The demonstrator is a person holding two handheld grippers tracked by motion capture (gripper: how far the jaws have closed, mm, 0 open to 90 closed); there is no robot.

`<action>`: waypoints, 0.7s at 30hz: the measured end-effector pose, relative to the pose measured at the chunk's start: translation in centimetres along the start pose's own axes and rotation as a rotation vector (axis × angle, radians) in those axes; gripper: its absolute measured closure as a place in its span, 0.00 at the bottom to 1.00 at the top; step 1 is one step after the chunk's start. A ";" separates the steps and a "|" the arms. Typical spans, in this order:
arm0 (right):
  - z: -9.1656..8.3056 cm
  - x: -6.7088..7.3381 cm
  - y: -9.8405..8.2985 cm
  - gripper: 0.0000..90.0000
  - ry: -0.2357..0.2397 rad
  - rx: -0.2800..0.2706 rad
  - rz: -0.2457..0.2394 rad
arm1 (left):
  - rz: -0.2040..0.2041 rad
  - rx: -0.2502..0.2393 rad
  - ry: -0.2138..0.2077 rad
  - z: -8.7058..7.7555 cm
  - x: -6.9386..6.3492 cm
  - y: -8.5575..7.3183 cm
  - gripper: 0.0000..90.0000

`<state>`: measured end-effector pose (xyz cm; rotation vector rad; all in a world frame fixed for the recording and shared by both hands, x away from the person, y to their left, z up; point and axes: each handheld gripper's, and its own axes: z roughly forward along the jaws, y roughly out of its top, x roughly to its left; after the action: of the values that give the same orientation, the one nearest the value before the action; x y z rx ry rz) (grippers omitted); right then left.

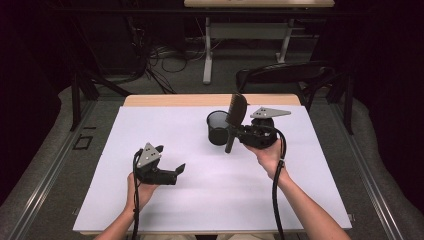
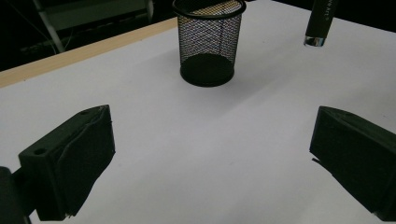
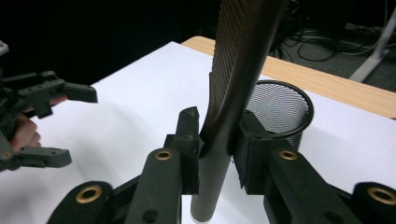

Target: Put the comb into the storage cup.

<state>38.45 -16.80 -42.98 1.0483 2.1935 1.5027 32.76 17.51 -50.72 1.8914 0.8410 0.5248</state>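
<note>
- a dark room surrounds a table (image 1: 150,100) with a white sheet (image 1: 210,200) on it; a strip of pale wood shows at the far edge, and cables and a desk frame stand on the floor behind.
- the right gripper (image 1: 231,131) is above the far right part of the sheet, carried by the person's right hand (image 1: 269,155).
- its jaws are closed tight on a black hairbrush (image 1: 235,117); in the right gripper view (image 3: 217,154) the two pads press the handle from both sides, with no gap.
- the hairbrush stands nearly upright in this grip: the bristle head rises above the jaws and the handle end hangs below them, clear of the sheet.
- a black mesh cup (image 1: 218,127) stands upright on the sheet just beside the right gripper, on its far side; in the right gripper view (image 3: 280,109) its open rim is right behind the brush. i cannot tell if the brush touches the cup.
- the left gripper (image 1: 176,172) is low over the near left part of the sheet, well apart from the right one, in the left hand (image 1: 140,192).
- its jaws stand wide open and hold nothing; in the left gripper view (image 2: 210,158) only bare sheet lies between them.
- the mesh cup (image 2: 208,42) is straight ahead of the left gripper, and the handle end of the hairbrush (image 2: 320,23) hangs a little to the side of it.
</note>
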 end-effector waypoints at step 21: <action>-1.5 -0.8 0.5 0.81 -0.075 0.021 -0.055 | -0.025 -0.015 0.023 -1.4 0.5 -1.1 0.00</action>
<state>38.30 -18.27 -42.07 1.0249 2.1728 1.3974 31.81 19.10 -51.12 1.8619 0.8723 0.5374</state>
